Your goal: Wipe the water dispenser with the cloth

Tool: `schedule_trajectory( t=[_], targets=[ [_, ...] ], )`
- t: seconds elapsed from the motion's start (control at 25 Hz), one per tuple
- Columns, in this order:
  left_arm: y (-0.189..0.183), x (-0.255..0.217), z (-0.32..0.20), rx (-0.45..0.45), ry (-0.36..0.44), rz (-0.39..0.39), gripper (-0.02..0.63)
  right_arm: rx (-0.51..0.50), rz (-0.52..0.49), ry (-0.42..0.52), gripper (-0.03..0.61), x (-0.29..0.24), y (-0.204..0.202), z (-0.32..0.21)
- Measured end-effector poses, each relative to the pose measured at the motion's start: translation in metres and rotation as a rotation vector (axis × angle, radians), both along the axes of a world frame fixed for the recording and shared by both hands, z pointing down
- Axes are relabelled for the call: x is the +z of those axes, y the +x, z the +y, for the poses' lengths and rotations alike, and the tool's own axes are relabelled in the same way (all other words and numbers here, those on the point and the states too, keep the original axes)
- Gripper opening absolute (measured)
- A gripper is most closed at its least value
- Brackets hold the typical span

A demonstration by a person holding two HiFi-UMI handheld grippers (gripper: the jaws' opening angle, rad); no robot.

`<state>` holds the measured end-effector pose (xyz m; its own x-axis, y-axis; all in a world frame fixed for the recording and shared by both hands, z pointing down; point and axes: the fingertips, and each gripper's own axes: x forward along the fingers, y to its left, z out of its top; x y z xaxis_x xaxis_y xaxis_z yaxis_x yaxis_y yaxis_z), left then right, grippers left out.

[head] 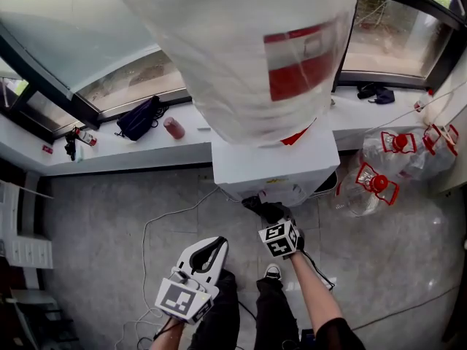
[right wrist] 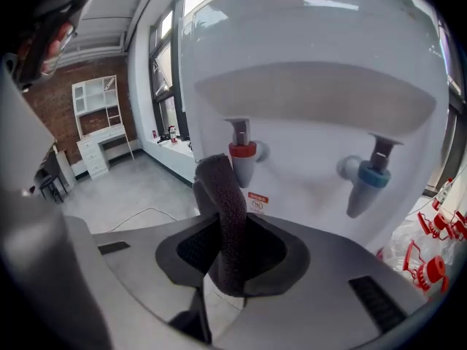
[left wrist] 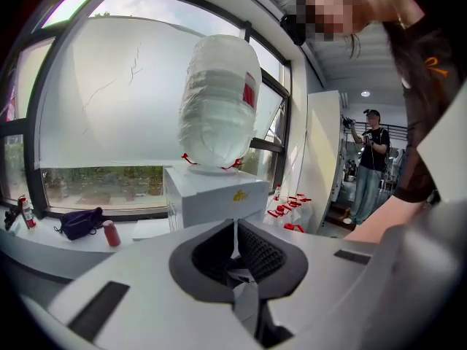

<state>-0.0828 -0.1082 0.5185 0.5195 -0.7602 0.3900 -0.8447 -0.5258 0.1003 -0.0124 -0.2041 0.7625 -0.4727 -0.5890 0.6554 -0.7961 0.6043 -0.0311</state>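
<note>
White plastic fills most of your view. The water dispenser (head: pixel 271 168) stands on the grey tiled floor (head: pixel 109 224) with a large upturned bottle (head: pixel 233 49) seated on its top. Its back edge sits against the white window ledge (head: pixel 146 148).

To the dispenser's left the floor lies open, crossed only by a thin white cable (head: pixel 144 239). To its right, spare bottles (head: pixel 379 170) with red caps crowd close to its side, so you have little room there.

Your left gripper (head: pixel 211 248) hangs low in front of the dispenser and apart from it, its jaws pressed together on nothing. Your right gripper (head: pixel 271 214) is close up to the dispenser's front face, its jaws pinching the dark grey cloth (right wrist: pixel 222 210).

The cloth's free end stands up out of the jaws just in front of the red tap (right wrist: pixel 243 159), with the blue tap (right wrist: pixel 367 181) further right on the dispenser's front. Whether the cloth touches the front panel cannot be told.
</note>
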Motion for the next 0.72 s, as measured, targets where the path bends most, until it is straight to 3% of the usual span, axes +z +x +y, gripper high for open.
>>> schedule_trajectory(
  t=[0.16,0.28,0.72],
  targets=[
    [0.009,0.003,0.001,0.016,0.006,0.017,0.02,0.018,0.031,-0.002,0.101,0.015,0.006,-0.013],
    [0.017,0.002,0.003,0.04,0.009,0.003,0.02,0.091,0.062,-0.023,0.101,0.027,0.027,-0.024],
    [0.048,0.015,0.009,0.102,-0.015,-0.014,0.02,0.443,0.067,-0.049,0.1,0.029,0.172,-0.042]
  ],
)
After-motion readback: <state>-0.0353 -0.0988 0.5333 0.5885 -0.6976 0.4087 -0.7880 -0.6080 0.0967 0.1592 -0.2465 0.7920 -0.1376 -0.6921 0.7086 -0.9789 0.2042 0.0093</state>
